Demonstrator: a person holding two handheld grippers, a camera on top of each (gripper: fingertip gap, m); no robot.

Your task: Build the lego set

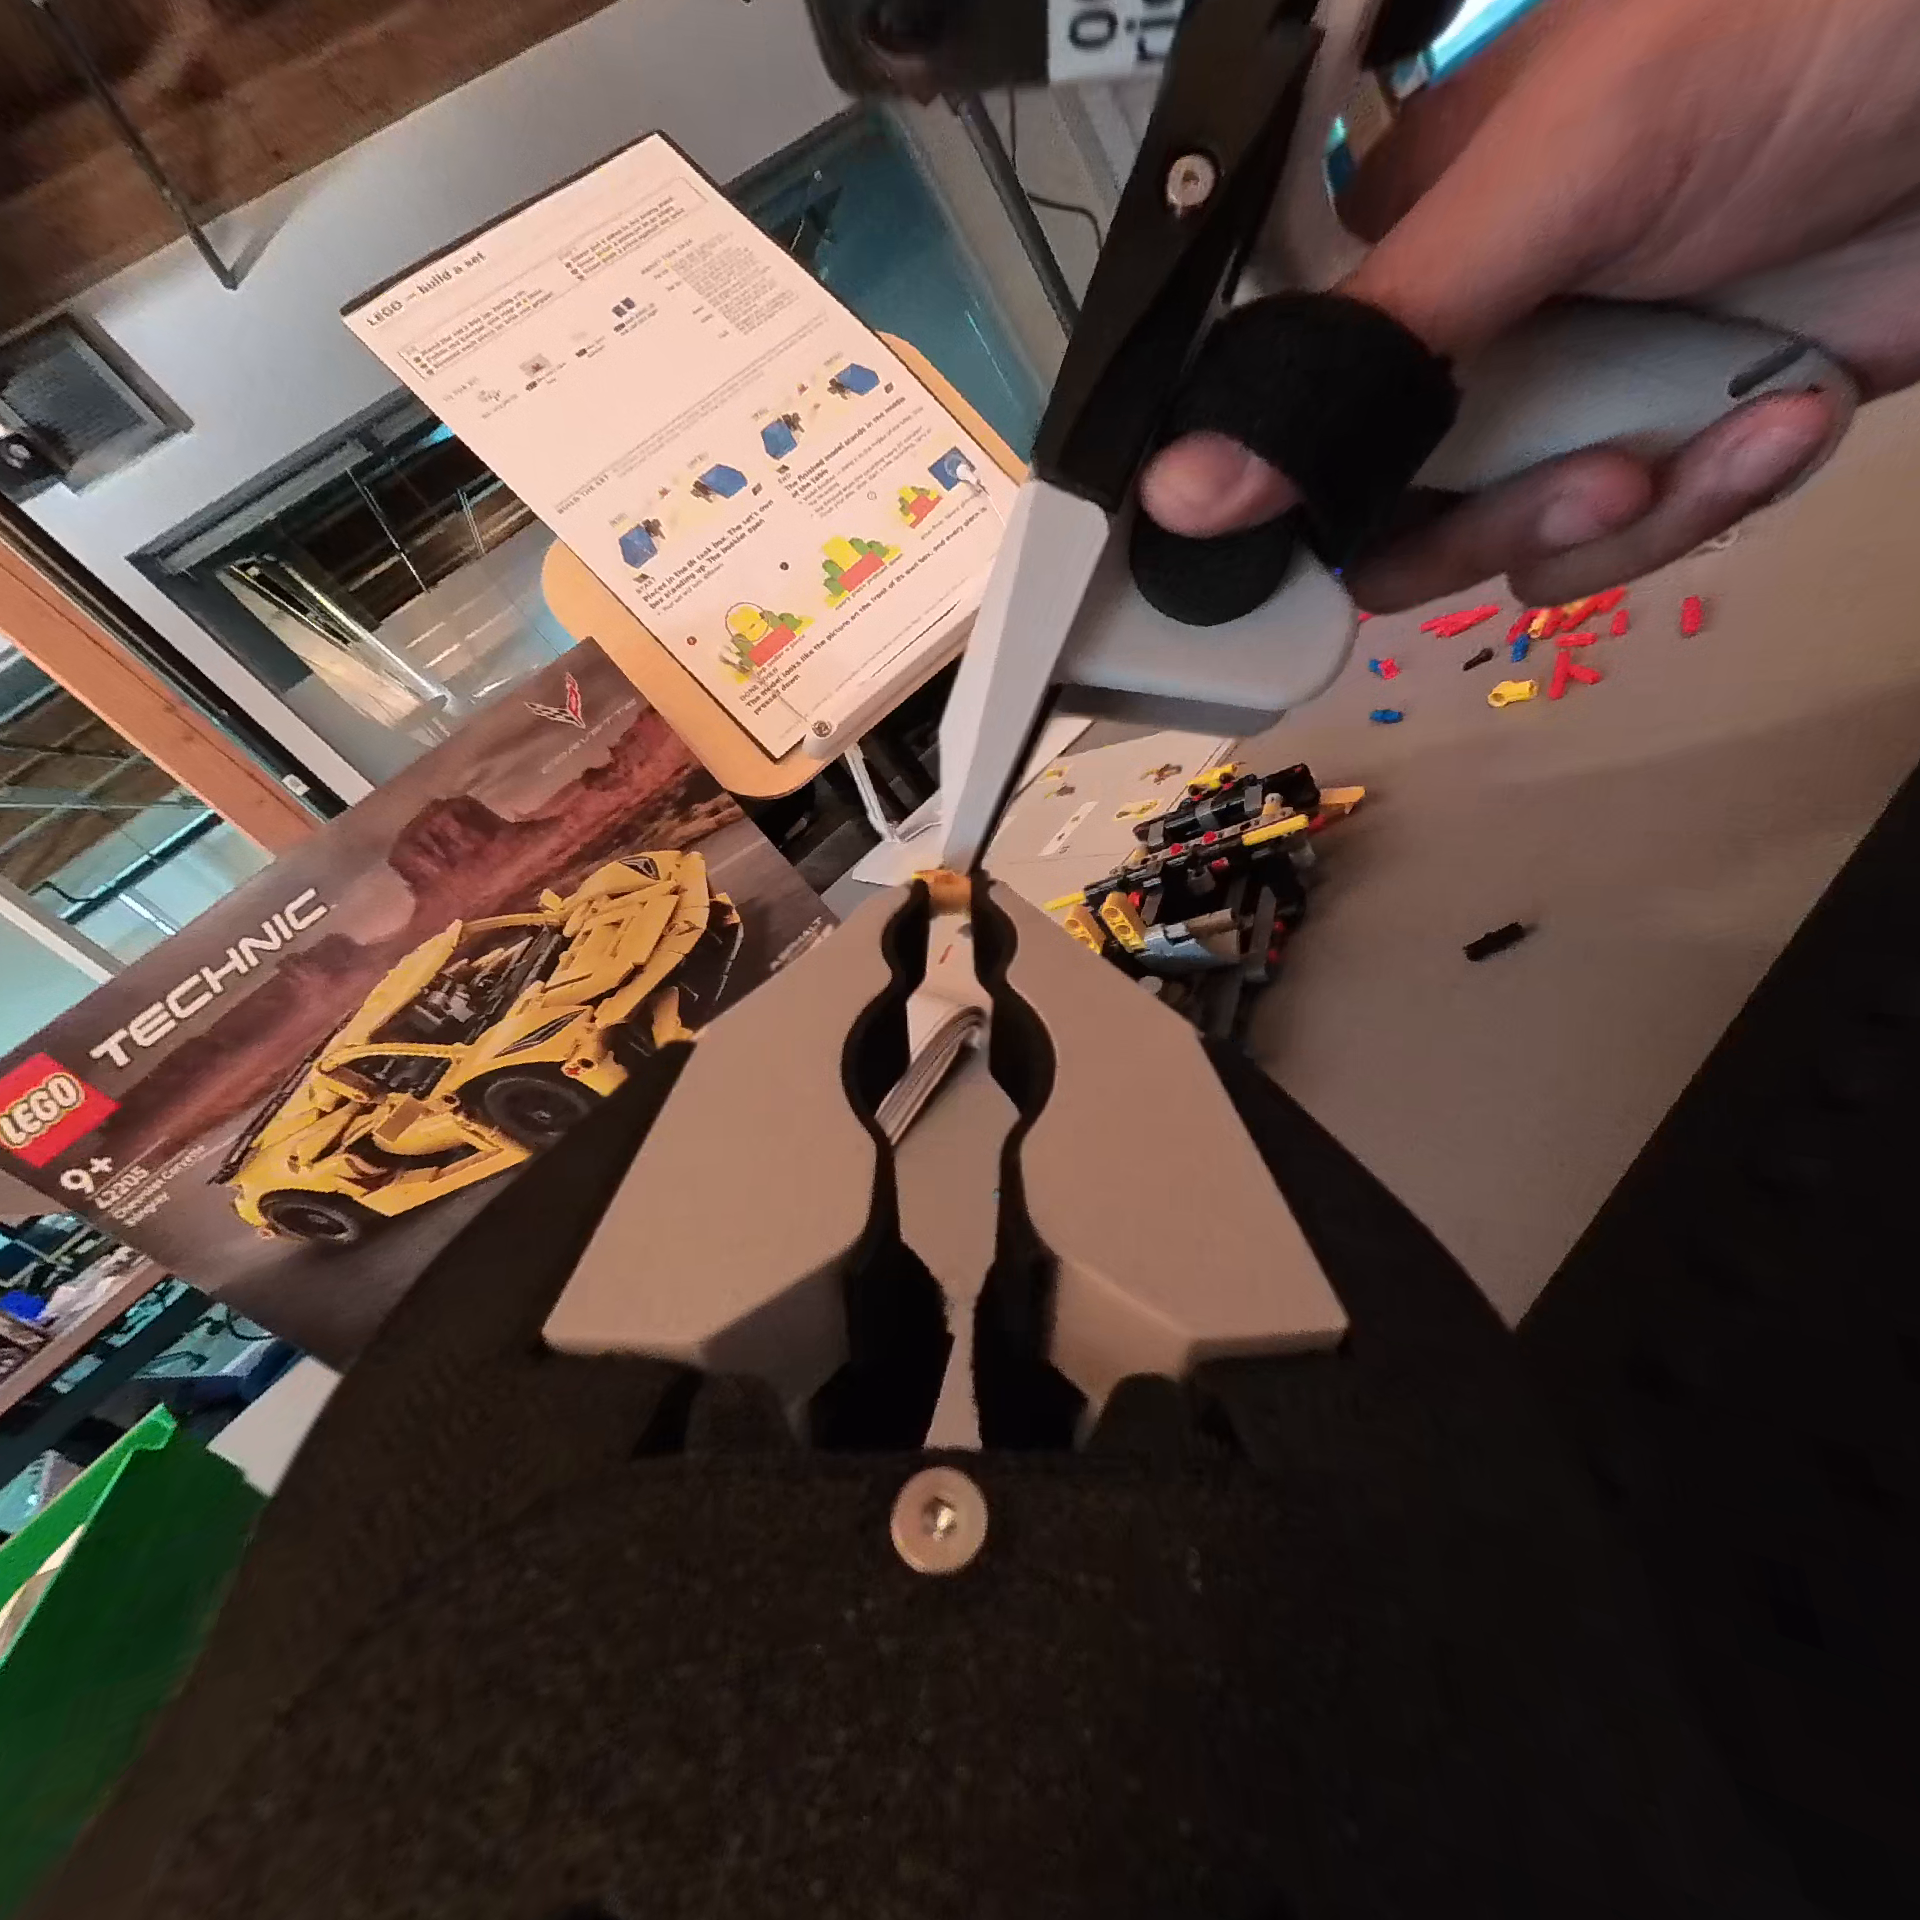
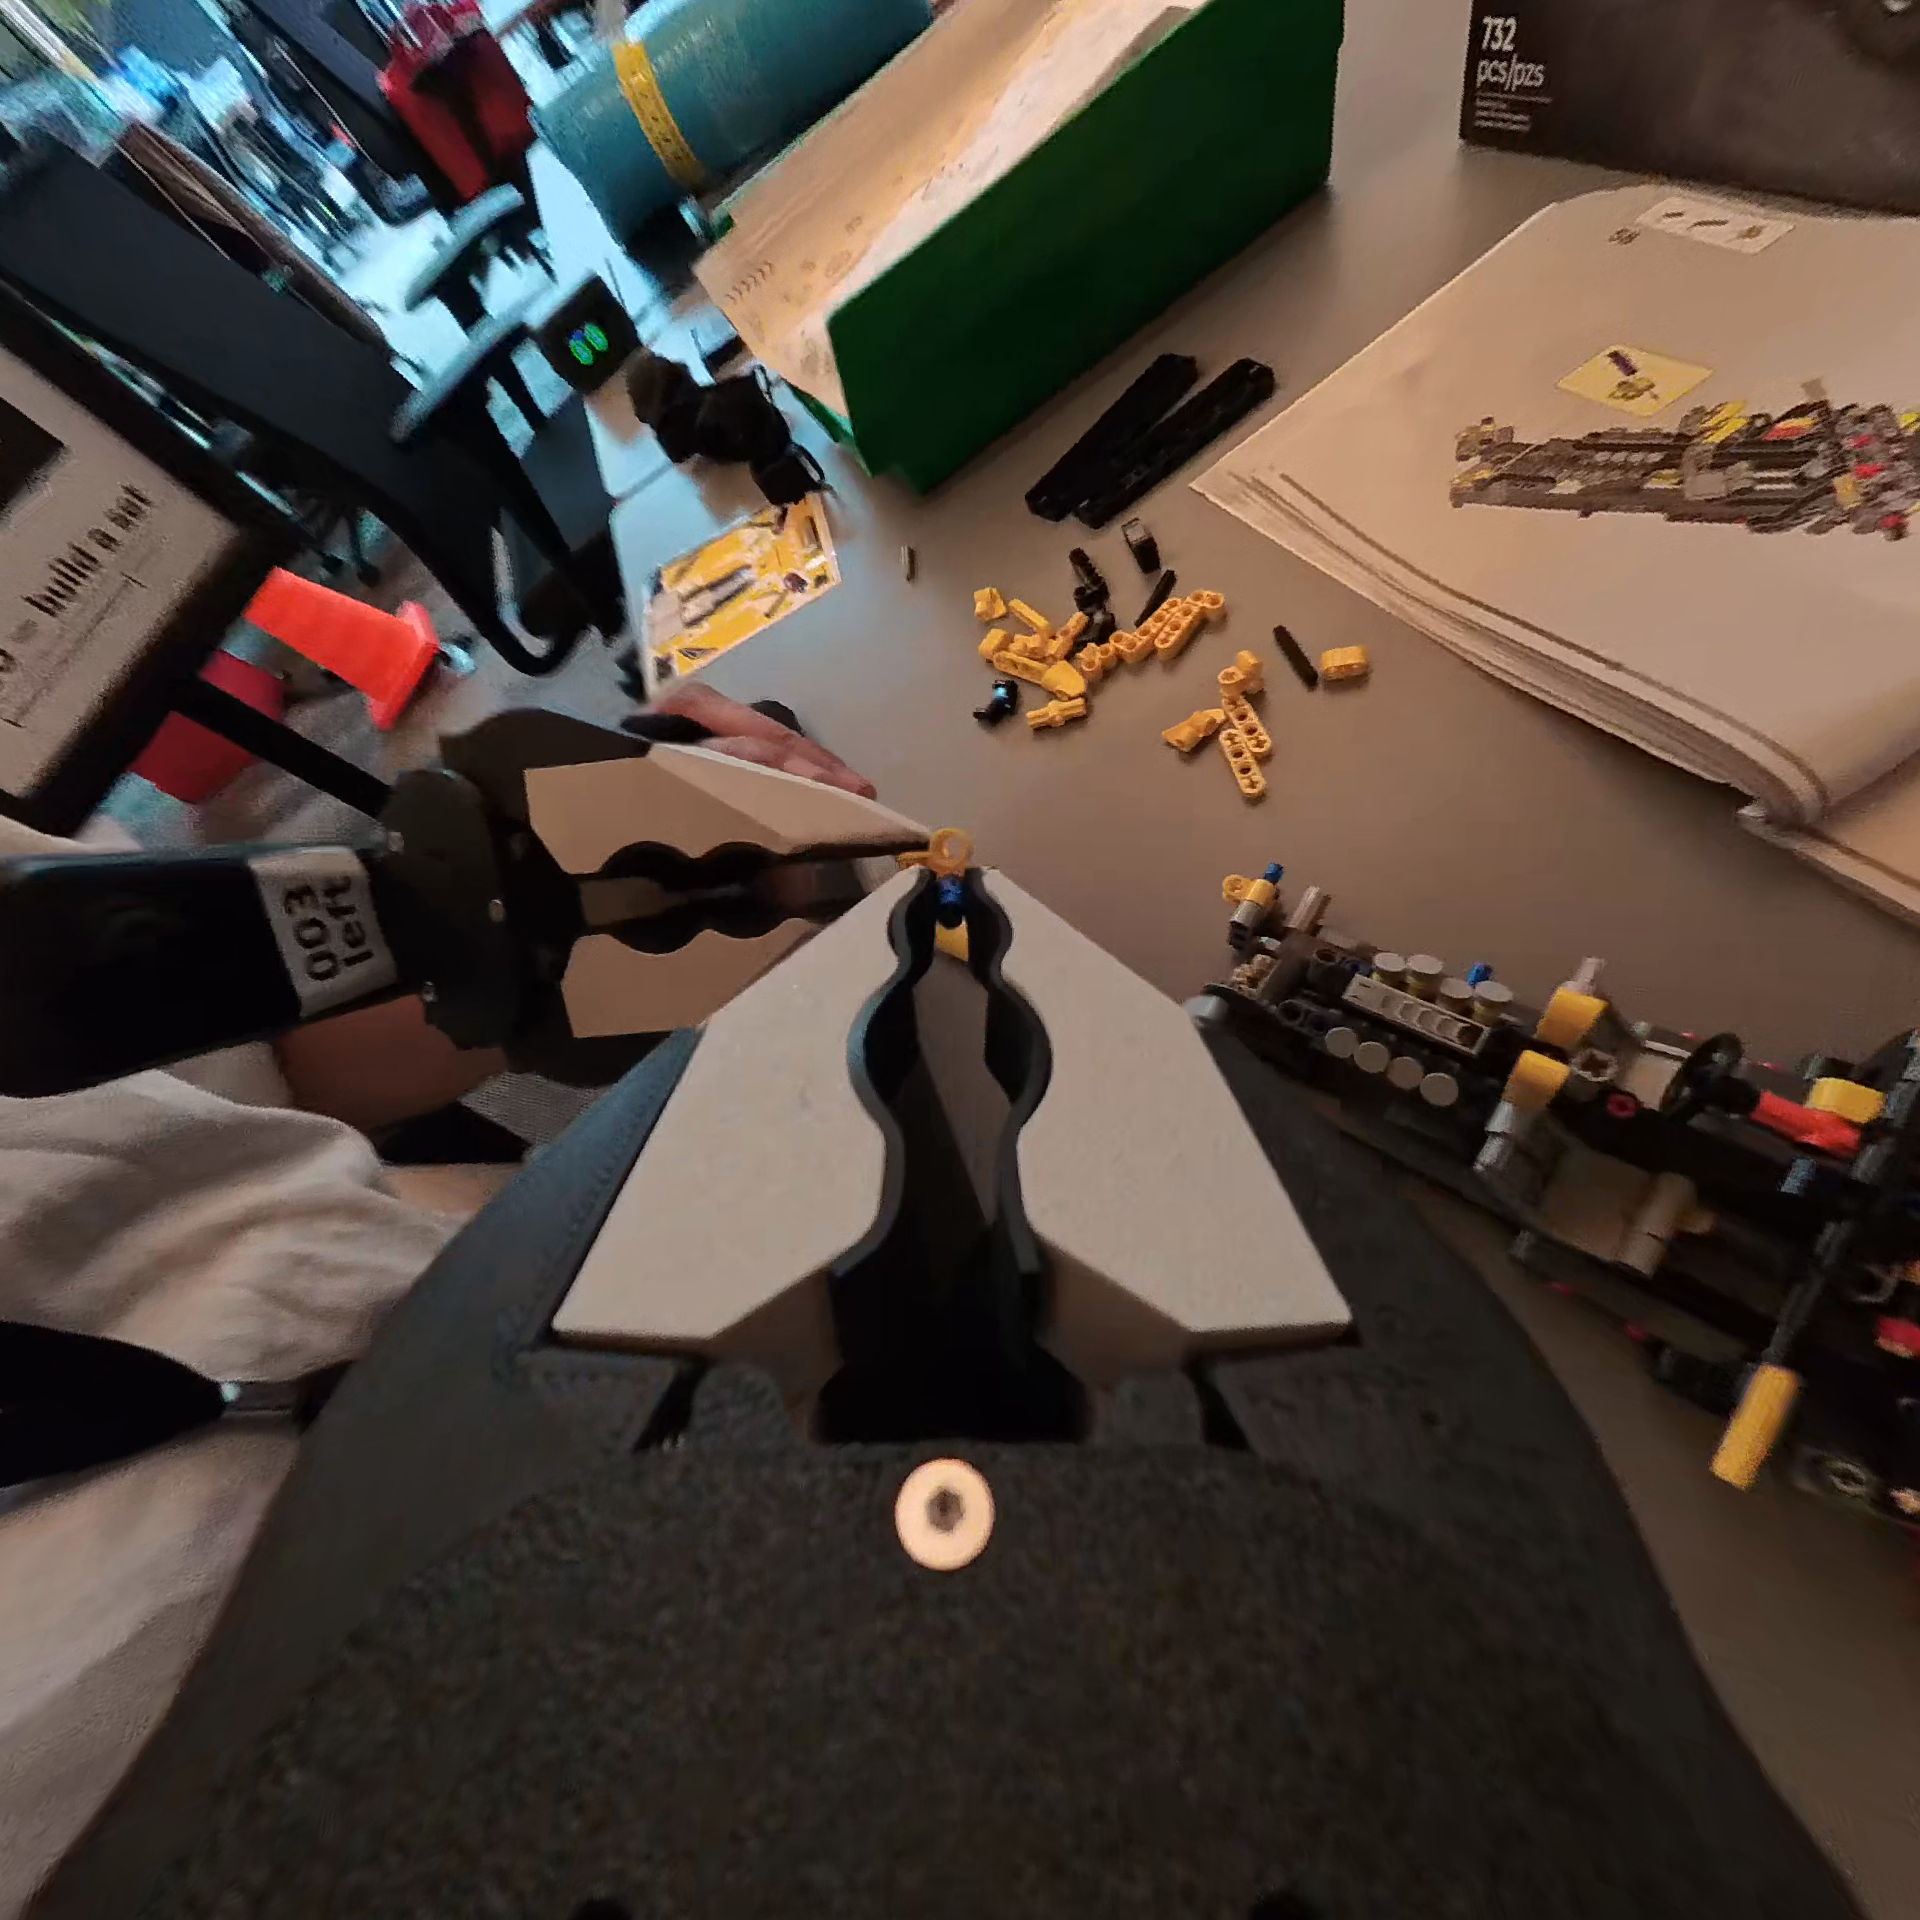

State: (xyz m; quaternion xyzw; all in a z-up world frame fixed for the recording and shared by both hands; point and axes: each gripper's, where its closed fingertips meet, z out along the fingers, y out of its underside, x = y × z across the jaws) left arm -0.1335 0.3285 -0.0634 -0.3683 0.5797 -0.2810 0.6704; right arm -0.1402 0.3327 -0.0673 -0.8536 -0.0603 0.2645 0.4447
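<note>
My left gripper (image 1: 951, 894) is shut on a small yellow connector (image 1: 940, 885), held up above the table. In the right wrist view this gripper (image 2: 912, 847) comes in from the left with the yellow connector's ring (image 2: 943, 852) at its tips. My right gripper (image 2: 951, 883) is shut on a blue pin (image 2: 948, 896) with a yellow piece (image 2: 952, 940) behind it. Its tips meet the left gripper's tips. It shows edge-on from above in the left wrist view (image 1: 964, 857). The part-built black and yellow car model (image 2: 1558, 1091) lies on the table to the right and also shows in the left wrist view (image 1: 1205, 883).
Loose yellow and black pieces (image 2: 1101, 644), black beams (image 2: 1143, 436), an open instruction booklet (image 2: 1662, 520), a sticker sheet (image 2: 738, 592) and a green bin (image 2: 1039, 260) lie on the grey table (image 2: 1403, 831). The set's box (image 1: 416, 987), an instruction sheet (image 1: 707, 447) and red loose pieces (image 1: 1538, 634) are there too. My left and right fingertips are right by each other.
</note>
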